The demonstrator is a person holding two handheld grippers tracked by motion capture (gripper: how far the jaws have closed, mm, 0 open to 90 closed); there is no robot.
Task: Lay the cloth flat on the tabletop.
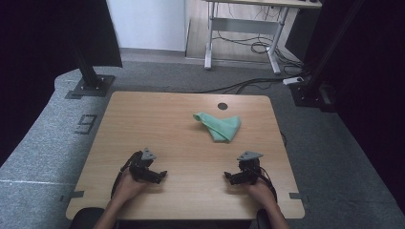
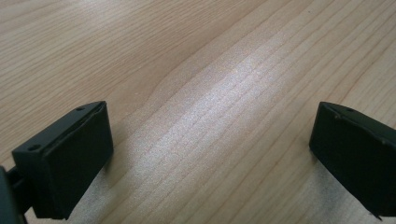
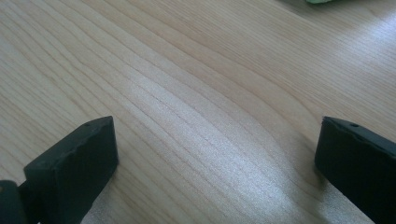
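Note:
A crumpled green cloth (image 1: 219, 125) lies on the wooden table (image 1: 143, 119), right of centre and toward the far edge. My left gripper (image 1: 160, 175) rests low over the near left part of the table, held in a hand, and points inward to the right. My right gripper (image 1: 230, 177) sits near the front right and points inward to the left. Both stand open with only bare wood between their jaws, as the left gripper (image 2: 212, 140) and right gripper (image 3: 217, 149) show in their own views. A sliver of the green cloth (image 3: 322, 1) peeks in at the top edge.
A round dark hole (image 1: 222, 106) sits near the table's far edge. Grey carpet surrounds the table, with black frame posts (image 1: 86, 62) at the back left and back right. A desk frame (image 1: 243, 28) with cables stands farther back.

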